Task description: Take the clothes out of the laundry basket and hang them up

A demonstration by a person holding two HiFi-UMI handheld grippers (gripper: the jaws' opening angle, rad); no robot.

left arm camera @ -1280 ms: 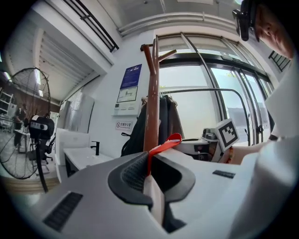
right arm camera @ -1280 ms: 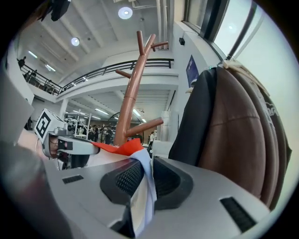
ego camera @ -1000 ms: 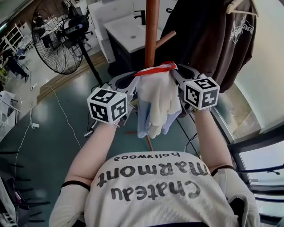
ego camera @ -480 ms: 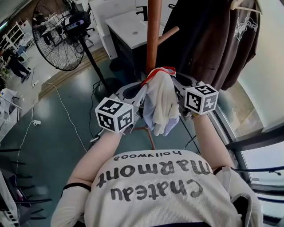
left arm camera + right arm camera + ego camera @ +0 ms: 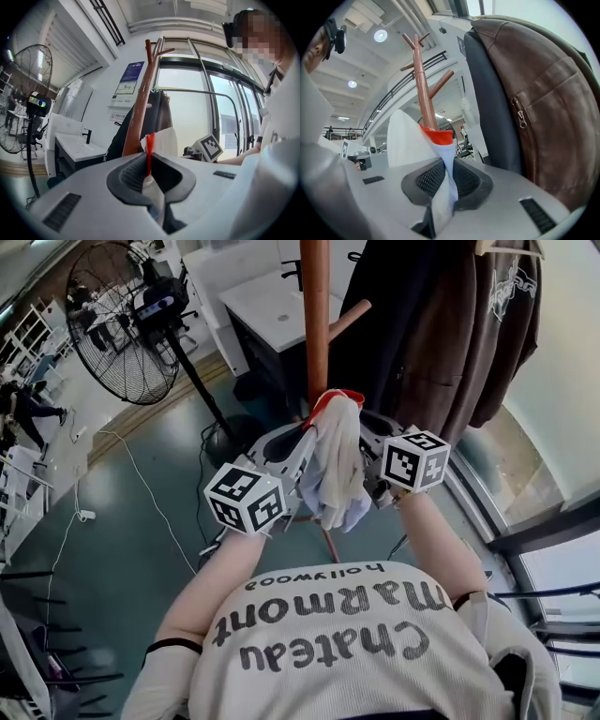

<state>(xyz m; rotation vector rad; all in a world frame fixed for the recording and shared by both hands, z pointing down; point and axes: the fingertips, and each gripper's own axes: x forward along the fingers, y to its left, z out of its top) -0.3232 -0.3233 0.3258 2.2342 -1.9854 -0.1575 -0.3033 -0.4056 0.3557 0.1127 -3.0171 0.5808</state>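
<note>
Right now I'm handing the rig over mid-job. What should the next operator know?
Left gripper: shut on the red-trimmed edge of the white garment.
Right gripper: fingers have just been closing and grip the same edge.
The garment hangs between both grippers, close to the wooden coat stand.
Done: a brown jacket already hangs there.
Left: hang this garment on the stand. The basket is out of view.

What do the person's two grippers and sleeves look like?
Both the left gripper and the right gripper have smooth grey shells with dark ribbed pads. Each carries a white cube printed with black square markers. The person wears a cream shirt with dark-edged short sleeves.
</note>
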